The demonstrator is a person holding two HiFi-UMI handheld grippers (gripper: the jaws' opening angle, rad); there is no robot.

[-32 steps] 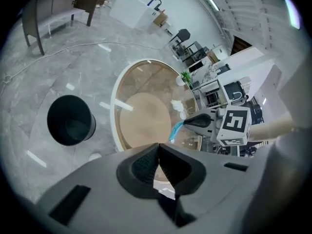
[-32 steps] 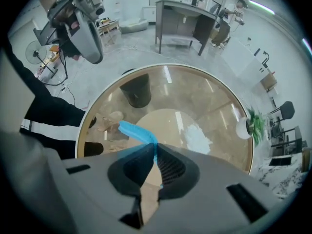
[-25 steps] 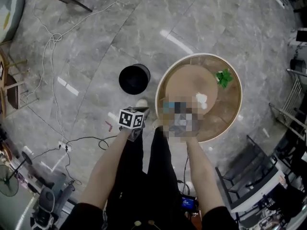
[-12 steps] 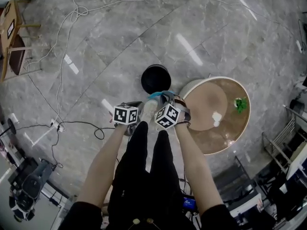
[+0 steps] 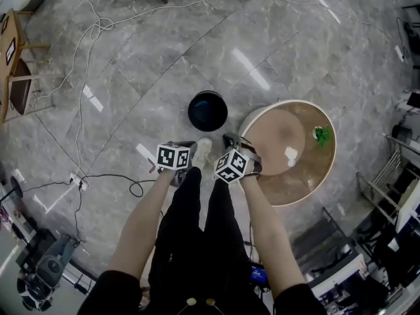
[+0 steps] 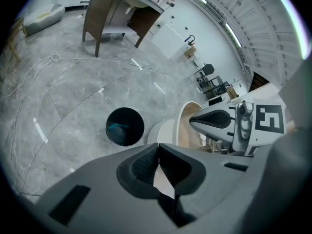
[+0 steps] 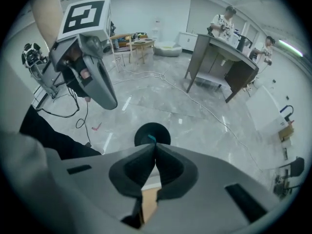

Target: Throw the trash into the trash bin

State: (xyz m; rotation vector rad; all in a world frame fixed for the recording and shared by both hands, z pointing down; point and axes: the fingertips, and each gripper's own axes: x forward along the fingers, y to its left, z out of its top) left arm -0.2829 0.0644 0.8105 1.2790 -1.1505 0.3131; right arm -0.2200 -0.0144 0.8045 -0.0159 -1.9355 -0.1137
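The black trash bin stands on the grey floor just left of the round wooden table. A teal piece of trash lies inside the bin, and it also shows in the right gripper view as a teal scrap. A green item and a white item rest on the table. My left gripper hovers short of the bin, shut and empty. My right gripper hangs beside it near the table's edge, its jaws closing together with nothing between them.
White and black cables run across the floor, with a power strip at the left. A wooden chair stands far left and equipment sits at the bottom left. People stand at a desk in the distance.
Both grippers swung left from over the table to the bin. The teal trash in the right gripper half a second ago is gone from its jaws and lies in the bin.
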